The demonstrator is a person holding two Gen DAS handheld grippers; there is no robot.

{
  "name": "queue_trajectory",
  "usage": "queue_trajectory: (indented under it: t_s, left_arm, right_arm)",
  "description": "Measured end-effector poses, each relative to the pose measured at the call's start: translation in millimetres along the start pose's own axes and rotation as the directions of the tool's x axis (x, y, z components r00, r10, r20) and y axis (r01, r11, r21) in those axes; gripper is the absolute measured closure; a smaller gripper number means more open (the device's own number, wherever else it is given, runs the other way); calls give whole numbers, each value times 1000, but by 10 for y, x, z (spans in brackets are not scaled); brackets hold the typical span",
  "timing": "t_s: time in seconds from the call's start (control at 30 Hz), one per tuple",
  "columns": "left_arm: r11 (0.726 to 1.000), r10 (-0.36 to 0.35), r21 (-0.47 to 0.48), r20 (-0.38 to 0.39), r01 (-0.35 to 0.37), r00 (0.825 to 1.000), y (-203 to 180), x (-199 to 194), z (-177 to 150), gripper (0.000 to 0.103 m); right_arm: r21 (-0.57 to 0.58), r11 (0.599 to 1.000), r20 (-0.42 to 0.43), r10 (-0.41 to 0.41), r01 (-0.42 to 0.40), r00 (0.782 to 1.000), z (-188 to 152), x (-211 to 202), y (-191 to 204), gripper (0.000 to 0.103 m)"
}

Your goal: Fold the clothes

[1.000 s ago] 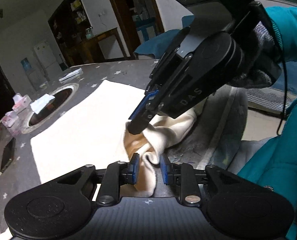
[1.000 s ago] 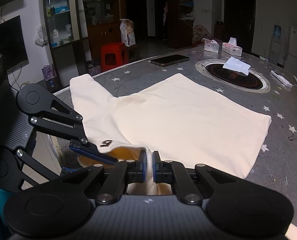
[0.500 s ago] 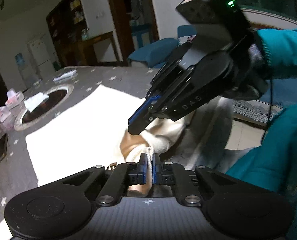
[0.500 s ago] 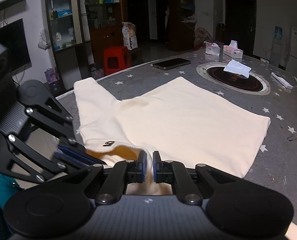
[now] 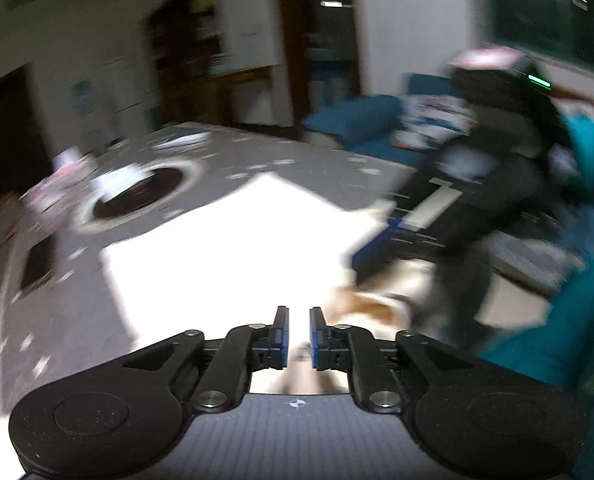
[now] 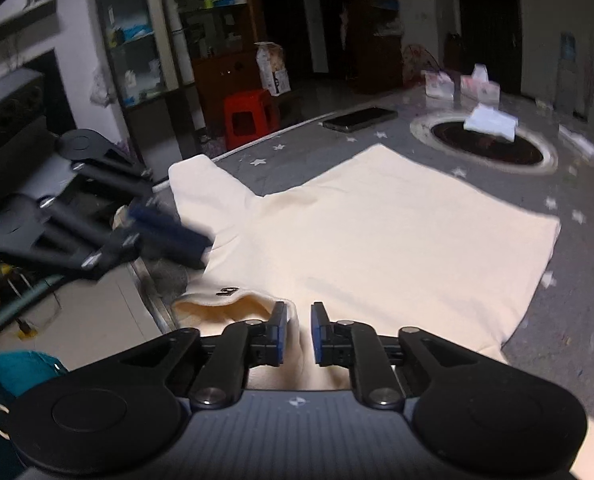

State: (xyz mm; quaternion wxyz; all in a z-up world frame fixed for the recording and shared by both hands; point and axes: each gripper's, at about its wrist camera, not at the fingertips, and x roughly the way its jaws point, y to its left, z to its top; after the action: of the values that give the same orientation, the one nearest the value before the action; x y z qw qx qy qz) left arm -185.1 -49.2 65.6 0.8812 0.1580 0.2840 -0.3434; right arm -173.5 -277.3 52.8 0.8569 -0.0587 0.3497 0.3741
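A cream garment (image 6: 377, 240) lies spread flat on the grey star-patterned table (image 6: 577, 320), one sleeve reaching toward the table's left edge. Its collar (image 6: 233, 304) bunches up at the near edge. My right gripper (image 6: 299, 332) sits at that collar with its jaws opening; a fold of cloth lies loosely in the gap. My left gripper (image 5: 297, 336) hovers over the garment (image 5: 225, 256) in a motion-blurred view, jaws opening with nothing pinched. From the right wrist view, the left gripper (image 6: 203, 255) hangs off the table's left edge by the sleeve. The right gripper (image 5: 371, 248) shows blurred at right.
A dark phone (image 6: 359, 119) lies at the far table edge. A round recessed burner (image 6: 485, 148) holds a white tissue (image 6: 491, 122), with tissue packs (image 6: 463, 82) behind it. A red stool (image 6: 249, 118) stands on the floor beyond. A teal sleeve (image 5: 593, 152) shows at right.
The left gripper let go of the collar it had pinched and rose away from it, leftward over the cloth. The right gripper's jaws parted slightly around the collar fold.
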Motion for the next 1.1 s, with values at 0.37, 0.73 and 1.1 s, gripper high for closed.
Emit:
queue_trajectory:
  t_s: [0.37,0.73,1.1]
  left_arm:
    - [999,-32,7,-64,33,997,-114,268,-43,67]
    - [995,-18,91,-90,27,996,-149,99,-169,90]
    - [999,37,44,-115,-32,993,-105,132,-224,75]
  right_arm:
    - [-77,996,-54,-48,44,997,-100,83,218,98]
    - [-81,997,-77,11,-17,997,-80,-22,259,94]
    - [-9,998,-67,63,-63,996,-150,-99,136,83]
